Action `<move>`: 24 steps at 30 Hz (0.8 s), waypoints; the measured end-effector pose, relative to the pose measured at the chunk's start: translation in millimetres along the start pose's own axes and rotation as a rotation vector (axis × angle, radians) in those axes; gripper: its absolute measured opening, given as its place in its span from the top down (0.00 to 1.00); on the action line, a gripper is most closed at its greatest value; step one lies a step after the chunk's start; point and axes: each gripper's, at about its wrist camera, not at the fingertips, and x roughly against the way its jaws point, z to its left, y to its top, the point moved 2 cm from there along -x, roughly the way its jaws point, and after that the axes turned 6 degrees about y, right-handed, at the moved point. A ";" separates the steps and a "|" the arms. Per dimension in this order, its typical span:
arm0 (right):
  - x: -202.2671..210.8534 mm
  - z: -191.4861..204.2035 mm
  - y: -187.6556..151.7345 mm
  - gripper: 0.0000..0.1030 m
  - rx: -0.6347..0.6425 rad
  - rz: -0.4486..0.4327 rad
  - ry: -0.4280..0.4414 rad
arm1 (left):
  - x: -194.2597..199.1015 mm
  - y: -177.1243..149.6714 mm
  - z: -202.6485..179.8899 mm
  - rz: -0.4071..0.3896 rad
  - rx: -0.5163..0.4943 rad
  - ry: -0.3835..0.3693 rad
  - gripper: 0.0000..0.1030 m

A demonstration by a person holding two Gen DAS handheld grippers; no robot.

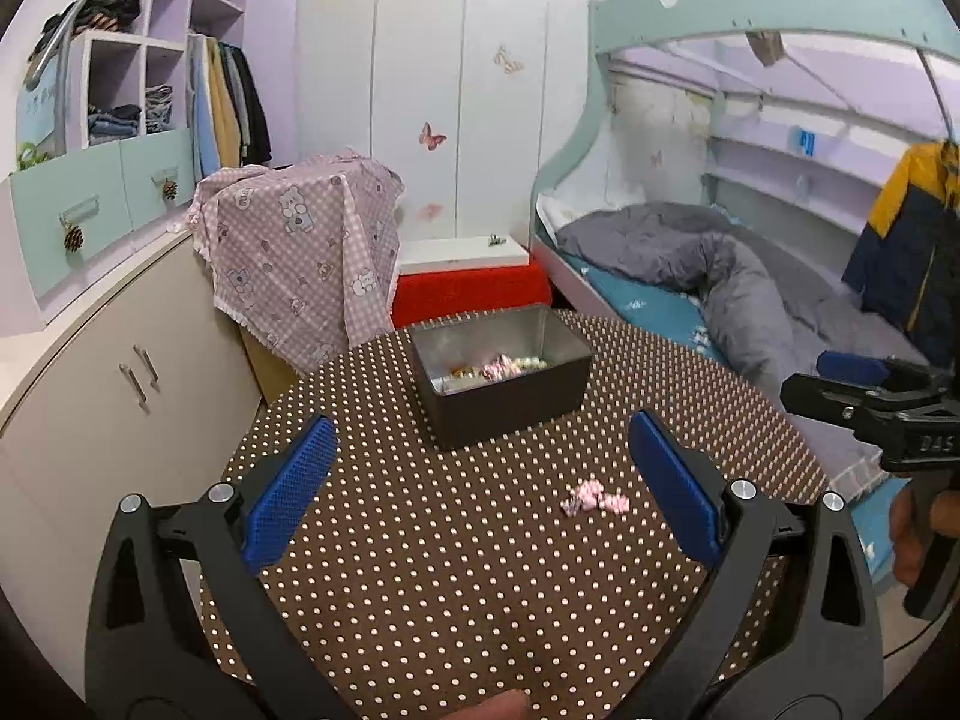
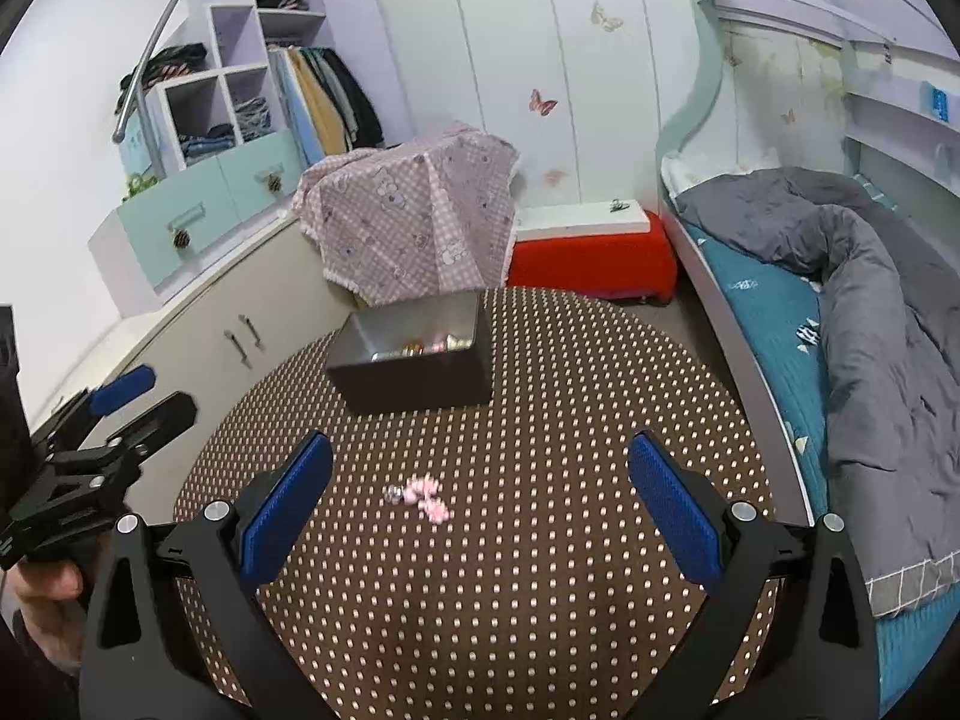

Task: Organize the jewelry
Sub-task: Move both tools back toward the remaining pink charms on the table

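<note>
My left gripper (image 1: 480, 480) spread wide and empty over the dotted table (image 1: 456, 588), pink bracelet (image 1: 594, 498) on the cloth right of centre, tin (image 1: 501, 373) holding beads above centre, my right gripper (image 2: 480, 501) likewise agape, bracelet (image 2: 423, 495) low between its fingers

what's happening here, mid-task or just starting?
A person holds a gripper in each hand above a round polka-dot table. Both the left gripper and right gripper are open and hold nothing. A dark metal box at the far side of the table already has some jewelry inside. One pink beaded piece lies loose on the cloth, roughly between the right gripper's fingers in its own view, untouched. So it looks mid-task.
</note>
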 end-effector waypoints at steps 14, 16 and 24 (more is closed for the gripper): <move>-42.9 -40.1 -23.5 0.08 -0.028 0.123 0.086 | -74.4 -45.5 -28.8 0.208 -0.092 0.062 0.07; -51.4 -43.2 -25.9 0.08 -0.038 0.141 0.086 | -85.1 -50.9 -31.1 0.237 -0.116 0.043 0.07; -70.2 -54.8 -35.1 0.08 -0.069 0.197 0.073 | -118.3 -67.6 -46.7 0.336 -0.242 -0.053 0.07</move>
